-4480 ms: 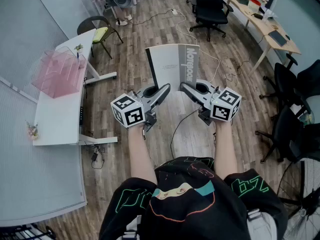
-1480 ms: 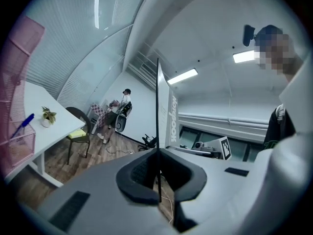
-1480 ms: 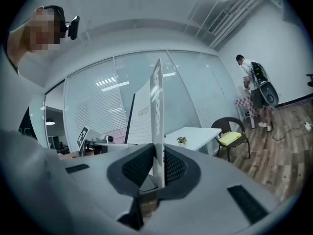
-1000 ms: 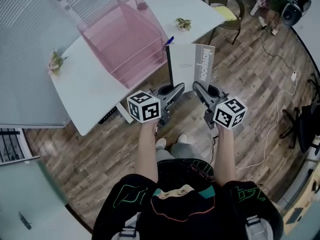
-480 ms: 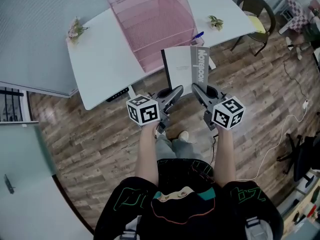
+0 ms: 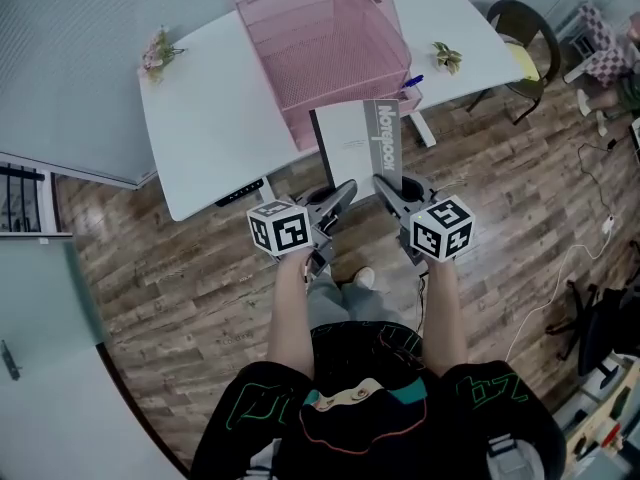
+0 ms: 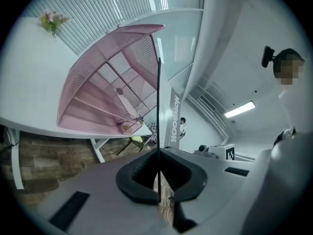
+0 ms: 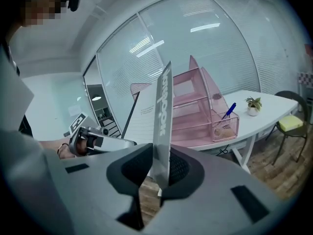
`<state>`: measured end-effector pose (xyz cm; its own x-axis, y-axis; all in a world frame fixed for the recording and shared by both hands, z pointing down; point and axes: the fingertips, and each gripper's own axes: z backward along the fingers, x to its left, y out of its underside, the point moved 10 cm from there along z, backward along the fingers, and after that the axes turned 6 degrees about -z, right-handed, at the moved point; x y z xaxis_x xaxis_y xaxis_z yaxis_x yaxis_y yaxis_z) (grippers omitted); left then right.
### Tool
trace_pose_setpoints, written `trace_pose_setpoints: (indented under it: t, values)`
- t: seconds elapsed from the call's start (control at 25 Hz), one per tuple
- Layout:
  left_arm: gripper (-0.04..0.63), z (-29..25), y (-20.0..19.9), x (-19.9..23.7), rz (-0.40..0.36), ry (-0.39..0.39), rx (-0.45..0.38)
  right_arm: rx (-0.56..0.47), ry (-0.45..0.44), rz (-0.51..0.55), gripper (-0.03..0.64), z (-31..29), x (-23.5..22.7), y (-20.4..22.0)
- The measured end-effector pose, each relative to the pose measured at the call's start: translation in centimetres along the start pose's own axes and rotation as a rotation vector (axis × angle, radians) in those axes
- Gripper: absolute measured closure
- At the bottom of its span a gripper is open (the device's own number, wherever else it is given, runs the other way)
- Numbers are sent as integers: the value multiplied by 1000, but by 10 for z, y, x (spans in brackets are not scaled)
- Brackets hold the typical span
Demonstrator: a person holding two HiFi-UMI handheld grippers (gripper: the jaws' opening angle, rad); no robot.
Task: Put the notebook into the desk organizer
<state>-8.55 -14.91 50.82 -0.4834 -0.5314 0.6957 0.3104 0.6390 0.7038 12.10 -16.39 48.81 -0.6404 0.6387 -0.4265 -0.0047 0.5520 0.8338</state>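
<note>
notebook (image 6: 360, 148) is up in the air at the near bench (image 6: 200, 128) edge, just short of the pink desk organizer (image 6: 320, 48). left gripper (image 6: 343, 188) jaws are clamped on its left cover edge. right gripper (image 6: 385, 185) jaws are opening with the spine between them, so it could sag or drop. pen cup (image 6: 411, 95) at the organizer's near right corner could get clipped.

Notebook (image 6: 358, 146) stands in the left claw (image 6: 345, 190), rising ahead of it. Desk organizer (image 6: 320, 48) sits on the desk (image 6: 200, 118) beyond the claw. Plant (image 6: 447, 58) lies ahead-right on the desk, chair (image 6: 525, 28) farther right.
</note>
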Motion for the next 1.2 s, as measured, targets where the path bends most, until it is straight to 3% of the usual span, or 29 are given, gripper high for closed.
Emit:
trace_pose_setpoints:
  t: [0.52, 0.84, 1.08, 1.2]
  values:
    - [592, 7, -5, 27, 128, 2, -20, 42, 20, -47, 518, -26, -9, -1]
    - [586, 5, -23, 36, 235, 50, -82, -16, 49, -43, 465, -36, -13, -21]
    - [578, 2, -44, 39, 235, 64, -134, -81, 101, 22, 415, -34, -17, -48]
    - [574, 1, -50, 41, 272, 66, -160, -97, 97, 89, 414, -31, -13, -60]
